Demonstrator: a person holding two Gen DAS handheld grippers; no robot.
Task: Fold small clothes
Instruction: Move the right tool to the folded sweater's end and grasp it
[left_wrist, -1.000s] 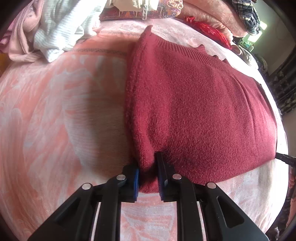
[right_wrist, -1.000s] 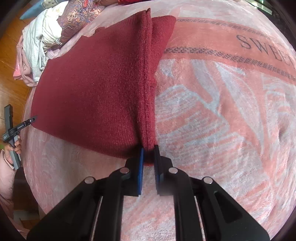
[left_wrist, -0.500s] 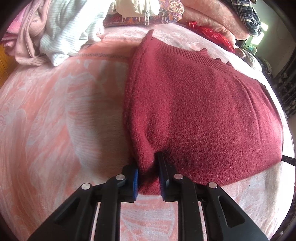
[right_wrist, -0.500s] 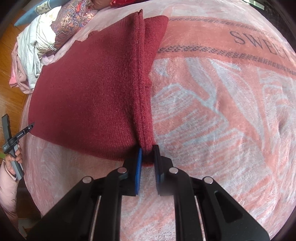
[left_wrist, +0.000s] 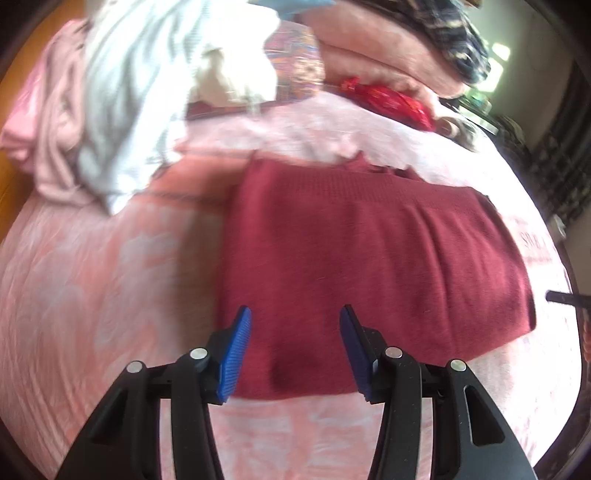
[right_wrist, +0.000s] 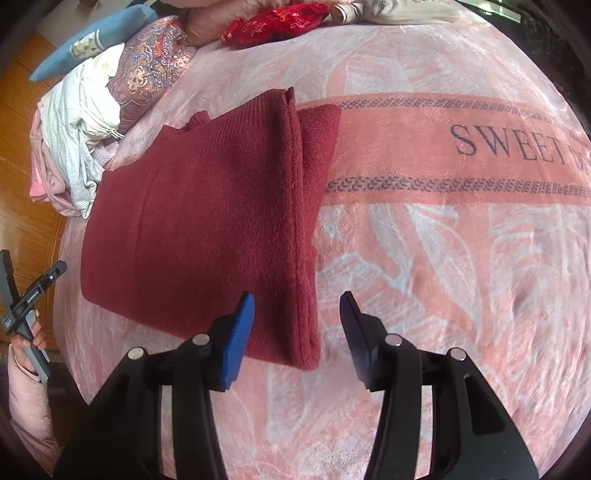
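A dark red knitted sweater (left_wrist: 369, 258) lies folded flat on the pink blanket (left_wrist: 92, 277). It also shows in the right wrist view (right_wrist: 207, 236), with a folded edge along its right side. My left gripper (left_wrist: 295, 332) is open and empty, raised over the sweater's near left corner. My right gripper (right_wrist: 297, 321) is open and empty, over the sweater's near right corner. The left gripper (right_wrist: 33, 295) shows at the far left of the right wrist view, held in a hand.
A pile of white and pink clothes (left_wrist: 122, 103) lies at the back left of the bed. Patterned and pink pillows (left_wrist: 369, 62) and a red cushion (right_wrist: 277, 22) lie at the back. The blanket (right_wrist: 480, 258) reads "SWEET". Wooden floor (right_wrist: 26, 122) shows at left.
Both grippers have opened and let go of the sweater's near corners, then drawn up and back. The sweater now lies flat on the blanket.
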